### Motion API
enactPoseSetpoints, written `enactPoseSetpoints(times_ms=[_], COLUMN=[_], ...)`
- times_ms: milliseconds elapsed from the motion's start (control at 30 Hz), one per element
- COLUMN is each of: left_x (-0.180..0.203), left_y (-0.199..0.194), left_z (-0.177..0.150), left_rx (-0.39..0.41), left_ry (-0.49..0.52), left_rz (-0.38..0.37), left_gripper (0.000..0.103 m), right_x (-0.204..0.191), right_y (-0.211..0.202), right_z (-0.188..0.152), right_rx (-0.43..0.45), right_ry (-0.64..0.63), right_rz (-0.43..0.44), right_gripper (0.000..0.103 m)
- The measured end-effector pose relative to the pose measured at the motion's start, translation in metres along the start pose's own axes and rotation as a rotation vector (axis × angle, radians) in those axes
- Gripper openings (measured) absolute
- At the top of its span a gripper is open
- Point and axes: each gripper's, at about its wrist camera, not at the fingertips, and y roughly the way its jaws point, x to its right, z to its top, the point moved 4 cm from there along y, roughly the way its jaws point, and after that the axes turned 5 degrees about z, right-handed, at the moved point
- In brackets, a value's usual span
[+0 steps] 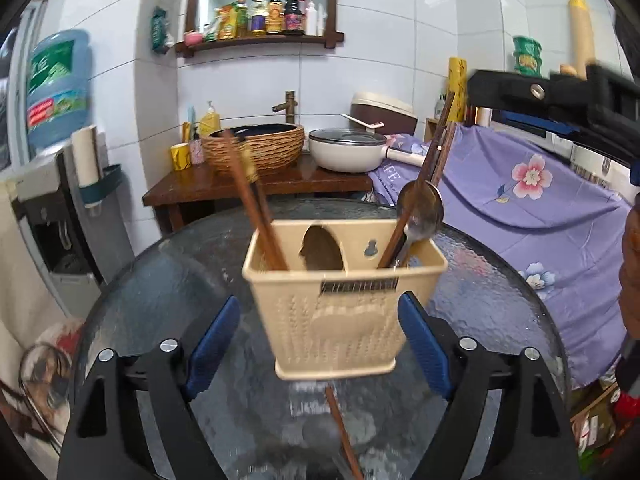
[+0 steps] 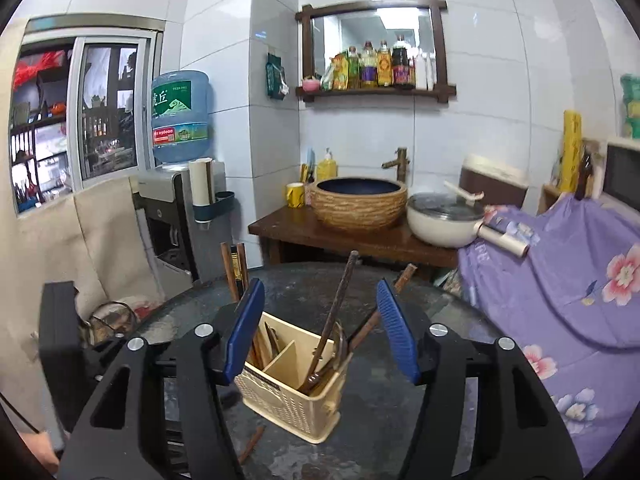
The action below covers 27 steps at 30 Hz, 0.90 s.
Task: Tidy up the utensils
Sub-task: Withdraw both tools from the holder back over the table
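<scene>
A single brown chopstick lay flat on the round glass table, closest to the left wrist camera, running from the table's near edge up to the base of the beige utensil holder. The left gripper was spread wide, its blue pads flanking the holder's lower half on either side without visibly touching it. The holder appeared slightly tilted and stood toward the middle of the table, with a perforated front and a tall back panel. Its left compartment held a pair of wooden chopsticks leaning left, and its right compartment held a metal spoon with more brown chopsticks leaning right. In the right wrist view, the right gripper was likewise opened wide and held nothing, positioned above the holder so that its dividers and the sticks inside showed between the blue pads. The loose chopstick was visible there beside the holder's near corner. Past the table's far edge stood a wooden counter carrying a woven-look basin and a white lidded pot. A purple floral cloth draped the furniture off the table's right edge, and a water dispenser stood off its left.
</scene>
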Motion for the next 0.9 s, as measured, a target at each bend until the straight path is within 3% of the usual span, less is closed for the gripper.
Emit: enactPoseSetpoints(times_ms=[200, 300, 367, 467, 633, 800, 900], left_x=[-0.027, -0.036, -0.038, -0.035, -0.021, -0.009, -0.009], left_y=[-0.03, -0.022, -0.012, 0.001, 0.014, 0.037, 0.045], left_z=[-0.037, -0.07, -0.088, -0.108, -0.115, -0.114, -0.117], left_rx=[0.006, -0.09, -0.161, -0.24, -0.269, -0.305, -0.337], left_ry=[-0.053, -0.072, -0.097, -0.122, -0.094, -0.048, -0.065], left_rz=[0.063, 0.085, 0.064, 0.028, 0.019, 0.054, 0.029], left_gripper=[0.082, 0.08, 0.068, 0.061, 0.061, 0.059, 0.057], right_x=[-0.021, -0.029, -0.032, -0.033, -0.029, -0.019, -0.016], right_y=[-0.029, -0.025, -0.015, -0.004, 0.001, -0.001, -0.002], right_z=[-0.034, -0.067, -0.096, -0.138, -0.186, -0.213, -0.221], right_rx=[-0.011, -0.082, -0.154, -0.249, -0.327, -0.382, -0.4], right_ry=[-0.029, -0.008, 0.017, 0.075, 0.102, 0.168, 0.169], right_rz=[0.009, 0.024, 0.027, 0.029, -0.026, -0.032, -0.033], right_gripper=[0.071, 0.072, 0.072, 0.072, 0.072, 0.072, 0.072])
